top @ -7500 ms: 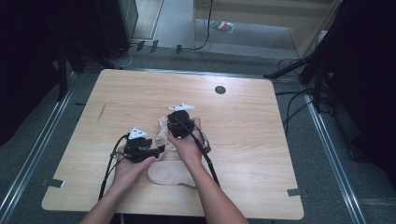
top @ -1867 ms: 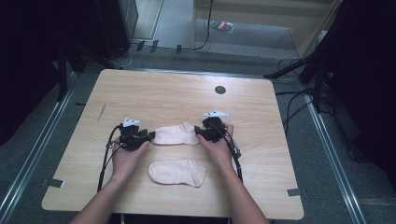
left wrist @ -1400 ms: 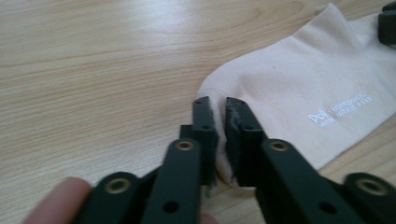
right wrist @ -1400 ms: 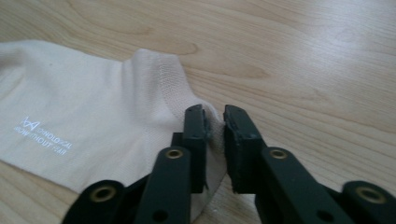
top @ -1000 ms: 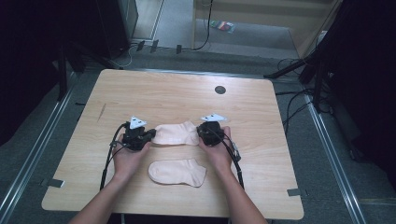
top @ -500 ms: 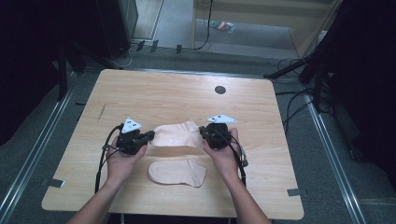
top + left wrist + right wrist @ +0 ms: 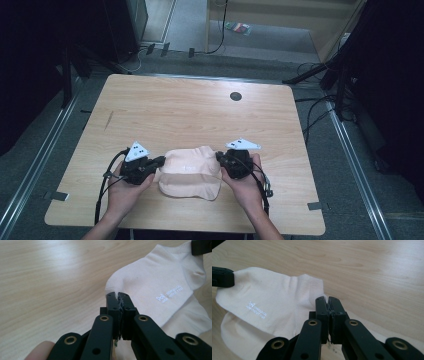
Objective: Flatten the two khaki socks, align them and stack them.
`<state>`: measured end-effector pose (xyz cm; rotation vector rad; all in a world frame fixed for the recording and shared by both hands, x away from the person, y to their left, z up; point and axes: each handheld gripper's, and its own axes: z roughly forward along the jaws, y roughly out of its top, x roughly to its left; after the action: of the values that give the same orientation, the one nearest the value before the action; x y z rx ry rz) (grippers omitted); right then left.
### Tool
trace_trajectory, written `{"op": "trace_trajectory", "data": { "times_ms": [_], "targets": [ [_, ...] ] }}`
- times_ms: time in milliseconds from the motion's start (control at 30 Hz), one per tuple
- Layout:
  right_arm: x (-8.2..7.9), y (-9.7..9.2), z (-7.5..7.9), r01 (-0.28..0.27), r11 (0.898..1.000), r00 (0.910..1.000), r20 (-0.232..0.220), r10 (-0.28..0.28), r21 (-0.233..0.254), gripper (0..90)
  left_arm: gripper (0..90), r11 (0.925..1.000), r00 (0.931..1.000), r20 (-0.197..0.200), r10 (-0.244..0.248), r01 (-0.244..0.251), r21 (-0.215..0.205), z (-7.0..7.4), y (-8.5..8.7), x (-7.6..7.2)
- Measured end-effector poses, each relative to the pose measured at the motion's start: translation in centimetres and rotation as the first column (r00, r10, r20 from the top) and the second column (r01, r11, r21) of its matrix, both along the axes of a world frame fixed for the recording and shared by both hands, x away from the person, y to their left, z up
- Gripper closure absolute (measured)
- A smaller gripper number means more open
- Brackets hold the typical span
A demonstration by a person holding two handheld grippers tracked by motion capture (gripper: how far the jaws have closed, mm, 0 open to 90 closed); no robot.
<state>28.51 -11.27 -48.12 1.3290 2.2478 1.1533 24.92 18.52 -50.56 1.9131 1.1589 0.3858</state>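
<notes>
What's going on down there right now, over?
Left gripper and right gripper both shut on the cream ankle sock with white print, one at each end. Second cream sock lies beneath it. Wooden table around unobstructed.

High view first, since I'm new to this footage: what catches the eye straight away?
A pale beige cotton ankle sock held stretched between two black grippers, near the front edge of the light wooden table. The left gripper pinches one end and the right gripper the other. Just beneath it lies a second beige sock, partly covered.
</notes>
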Motion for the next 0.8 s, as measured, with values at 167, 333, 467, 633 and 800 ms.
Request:
{"op": "trace_trajectory", "data": {
  "times_ms": [167, 333, 467, 633, 800],
  "targets": [
    [-1.4, -0.1, -0.5, -0.012, 1.000, 0.9997, -0.019, 0.012, -0.001, 88.9, 89.2, 0.9999, 0.9997, -0.023, 0.000, -0.001, -0.012, -0.8, 0.2, -1.3],
    [-2.5, -0.3, -1.3, -0.023, 1.000, 0.9988, -0.044, 0.022, -0.006, 88.9, 89.1, 0.9999, 0.9992, -0.037, -0.015, 0.015, 0.001, -1.3, 0.1, -2.3],
    [-3.2, -0.4, -1.9, -0.028, 1.000, 0.9978, -0.060, 0.027, -0.005, 88.9, 89.1, 0.9998, 0.9985, -0.052, -0.019, 0.019, 0.002, -1.6, 0.2, -2.6],
    [-3.8, -0.6, -2.1, -0.025, 1.000, 0.9965, -0.079, 0.026, 0.004, 88.9, 89.1, 0.9995, 0.9974, -0.065, -0.031, 0.032, 0.007, -1.9, 0.0, -3.0],
    [-4.1, -0.6, -2.6, -0.031, 1.000, 0.9947, -0.098, 0.031, -0.002, 88.9, 89.1, 0.9990, 0.9965, -0.074, -0.038, 0.039, 0.023, -2.3, -0.3, -3.3]
  ]
}}
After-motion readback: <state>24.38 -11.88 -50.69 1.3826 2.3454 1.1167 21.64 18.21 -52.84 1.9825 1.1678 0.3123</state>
